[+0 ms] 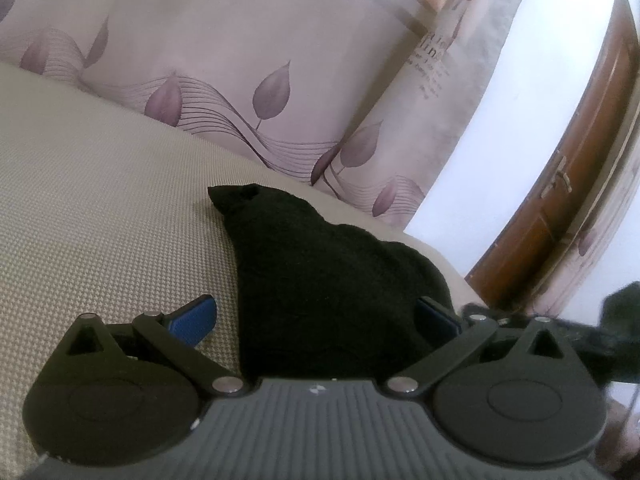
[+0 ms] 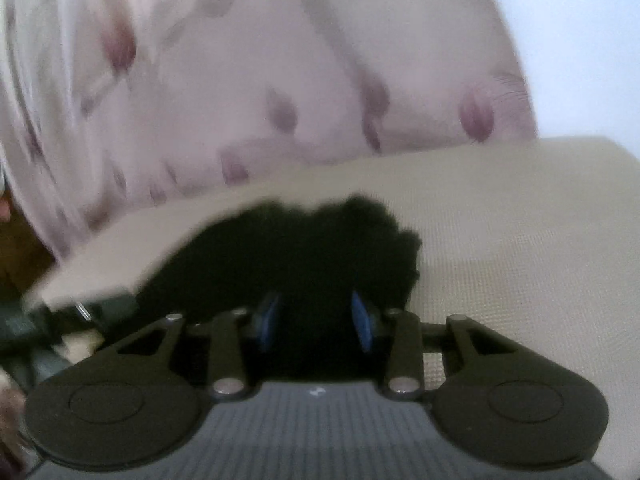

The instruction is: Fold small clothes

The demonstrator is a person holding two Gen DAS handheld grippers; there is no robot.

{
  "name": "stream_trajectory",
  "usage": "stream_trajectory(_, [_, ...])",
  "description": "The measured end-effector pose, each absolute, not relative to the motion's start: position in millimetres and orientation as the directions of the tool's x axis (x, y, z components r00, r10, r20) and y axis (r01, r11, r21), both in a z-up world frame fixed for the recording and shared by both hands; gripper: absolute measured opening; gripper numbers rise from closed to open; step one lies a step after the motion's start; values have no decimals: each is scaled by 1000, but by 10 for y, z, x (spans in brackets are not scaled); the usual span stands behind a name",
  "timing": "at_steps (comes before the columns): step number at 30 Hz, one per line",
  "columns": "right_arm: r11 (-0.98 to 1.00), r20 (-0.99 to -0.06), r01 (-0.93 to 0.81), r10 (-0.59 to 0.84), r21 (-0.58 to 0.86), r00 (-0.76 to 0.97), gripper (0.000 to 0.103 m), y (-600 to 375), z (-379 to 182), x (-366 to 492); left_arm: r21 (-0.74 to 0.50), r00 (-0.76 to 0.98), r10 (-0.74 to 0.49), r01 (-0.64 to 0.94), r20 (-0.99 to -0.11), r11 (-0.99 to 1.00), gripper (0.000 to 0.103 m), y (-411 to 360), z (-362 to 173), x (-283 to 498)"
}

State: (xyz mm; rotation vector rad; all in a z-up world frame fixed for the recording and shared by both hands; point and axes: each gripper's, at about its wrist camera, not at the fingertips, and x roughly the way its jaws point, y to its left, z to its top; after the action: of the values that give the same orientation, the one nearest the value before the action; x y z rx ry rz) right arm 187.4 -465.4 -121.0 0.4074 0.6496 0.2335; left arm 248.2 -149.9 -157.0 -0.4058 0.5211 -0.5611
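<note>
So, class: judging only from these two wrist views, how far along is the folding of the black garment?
Done: little that shows; the black garment lies bunched on the beige textured surface, with no neat fold visible. In hand: the left hand-held gripper is open around its near edge, and the right hand-held gripper straddles it, not visibly clamped, though that view is blurred. Left: grasping, folding and flattening.
</note>
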Motion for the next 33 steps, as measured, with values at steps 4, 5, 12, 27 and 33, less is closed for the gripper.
stream_trajectory(4, [909, -488, -115, 318, 401, 813, 39, -4508, -999, 1557, -488, 726, -592, 398, -350, 777, 103, -1506, -1573, 2480])
stream_trajectory(5, [920, -506, -125, 314, 371, 803, 39, -4412, -990, 1501, -487, 727, -591, 398, -350, 777, 103, -1506, -1575, 2480])
stream_trajectory(12, [937, -613, -91, 292, 338, 734, 37, -4310, -1128, 1425, -494, 729, -583, 381, -359, 781, 103, -1470, -1578, 2496])
stream_trajectory(27, [798, -550, 32, 386, 602, 741, 87, -4925, -1209, 1715, -531, 509, -709, 471, -488, 704, 103, -1548, -1394, 3233])
stream_trajectory(33, [806, -572, -15, 432, 591, 697, 87, -4756, -1320, 1965, -557, 463, -728, 469, -506, 686, 103, -1619, -1550, 3429])
